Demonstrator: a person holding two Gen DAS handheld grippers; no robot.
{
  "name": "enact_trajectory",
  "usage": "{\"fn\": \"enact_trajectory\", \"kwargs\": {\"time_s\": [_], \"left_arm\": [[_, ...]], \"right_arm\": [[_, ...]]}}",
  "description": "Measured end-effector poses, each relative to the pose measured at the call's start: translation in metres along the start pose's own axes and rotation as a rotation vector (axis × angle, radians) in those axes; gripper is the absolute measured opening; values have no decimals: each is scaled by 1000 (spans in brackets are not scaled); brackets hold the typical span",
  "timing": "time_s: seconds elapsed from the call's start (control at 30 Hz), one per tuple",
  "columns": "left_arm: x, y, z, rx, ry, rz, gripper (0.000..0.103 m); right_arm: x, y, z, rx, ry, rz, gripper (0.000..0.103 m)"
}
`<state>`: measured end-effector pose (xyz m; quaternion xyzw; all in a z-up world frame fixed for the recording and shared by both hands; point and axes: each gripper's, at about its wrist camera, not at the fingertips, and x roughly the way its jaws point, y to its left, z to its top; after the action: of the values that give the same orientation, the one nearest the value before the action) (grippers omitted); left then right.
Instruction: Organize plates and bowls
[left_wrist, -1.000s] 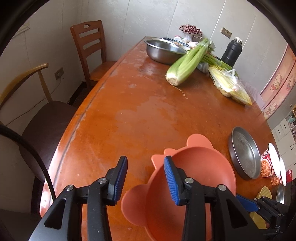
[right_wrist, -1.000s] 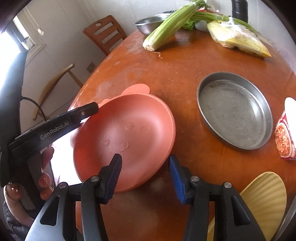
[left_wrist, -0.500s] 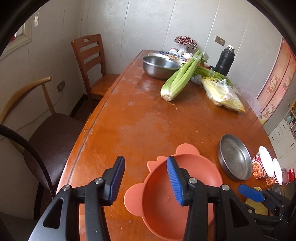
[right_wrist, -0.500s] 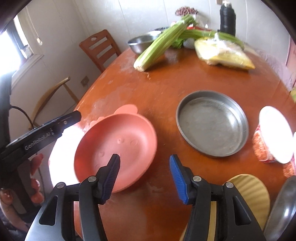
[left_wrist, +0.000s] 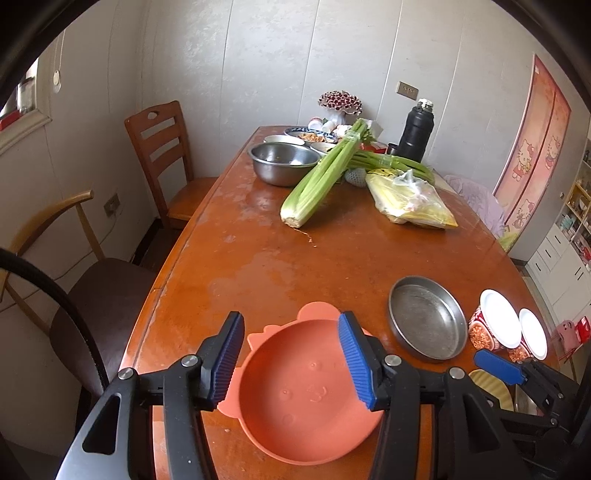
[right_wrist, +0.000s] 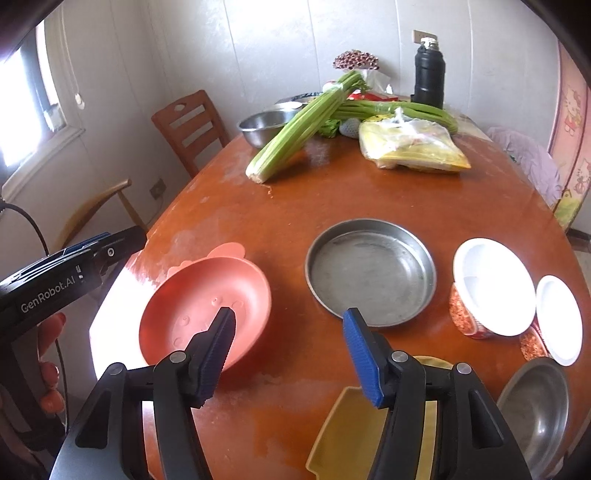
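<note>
Left gripper (left_wrist: 291, 360) and right gripper (right_wrist: 290, 356): jaws parted, just been widening, gripping nothing. Pink bowl (left_wrist: 308, 395) flat on table (left_wrist: 266, 258), below left gripper, touching neither; metal pan (right_wrist: 371, 271) right of bowl.

Left hand-held gripper (left_wrist: 291, 360) (jaws just opening, empty), pink bowl (left_wrist: 306, 398) below

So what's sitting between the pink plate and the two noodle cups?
A round metal pan, empty, sits between the pink plate and the noodle cups; the right wrist view shows it best.
</note>
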<state>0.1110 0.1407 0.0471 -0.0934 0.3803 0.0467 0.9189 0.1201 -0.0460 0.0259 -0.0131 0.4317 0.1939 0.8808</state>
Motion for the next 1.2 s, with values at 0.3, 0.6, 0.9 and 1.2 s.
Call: {"fn": "enact_trajectory", "kwargs": {"time_s": [0.3,0.6,0.9,1.2], "left_arm": [[-11,-23,1,23,-15,25,53],[-13,-55,4,66,-11,21,54],[6,-94,-3,119,50,-22,54],[24,-122,-52,167,179,-69,54]], "right_arm": [[-27,-29,-3,53,-44,8,63],[-49,-66,-10,114,-71,10,64],[-55,-101,-22,167,-43,-4,64],[-42,-110,-45,72,57,-16,64]]}}
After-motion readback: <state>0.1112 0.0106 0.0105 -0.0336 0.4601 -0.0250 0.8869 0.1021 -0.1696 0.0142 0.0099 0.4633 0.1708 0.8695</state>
